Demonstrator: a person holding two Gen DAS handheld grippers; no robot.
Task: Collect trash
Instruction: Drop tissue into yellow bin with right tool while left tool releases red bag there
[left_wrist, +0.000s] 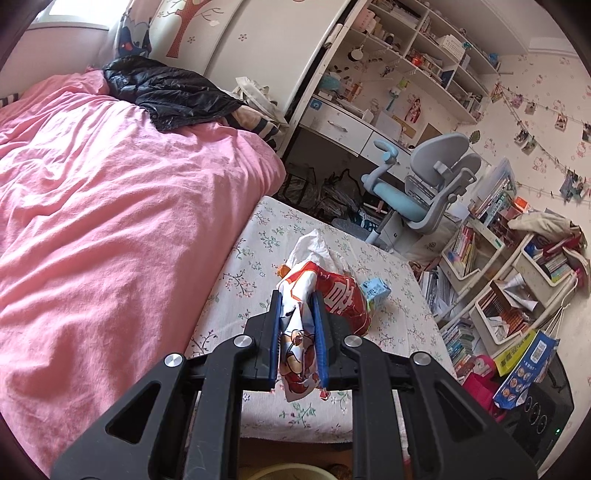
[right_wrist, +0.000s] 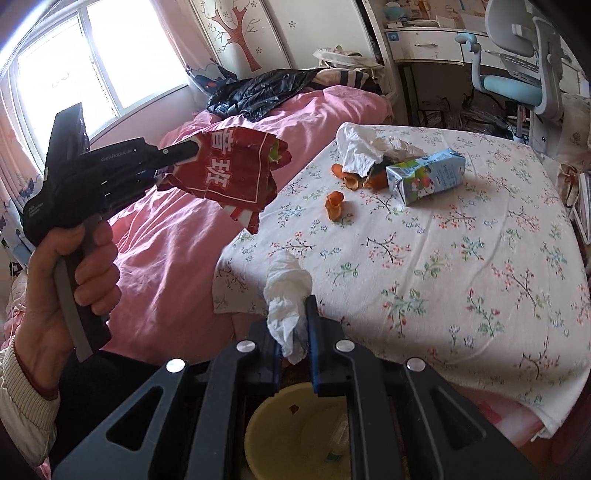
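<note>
Currently, your left gripper (left_wrist: 298, 332) was clamped on the red snack wrapper (right_wrist: 236, 173), your right gripper (right_wrist: 293, 332) on a crumpled tissue (right_wrist: 286, 291) above the yellow bin (right_wrist: 266, 424). Loose grips risked dropping either onto the floral tablecloth (right_wrist: 461, 258).

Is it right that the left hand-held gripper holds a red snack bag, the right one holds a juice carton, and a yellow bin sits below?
Not quite: in the right wrist view the right hand-held gripper holds a crumpled tissue. The juice carton lies on the floral tablecloth. The rest is right.
</note>
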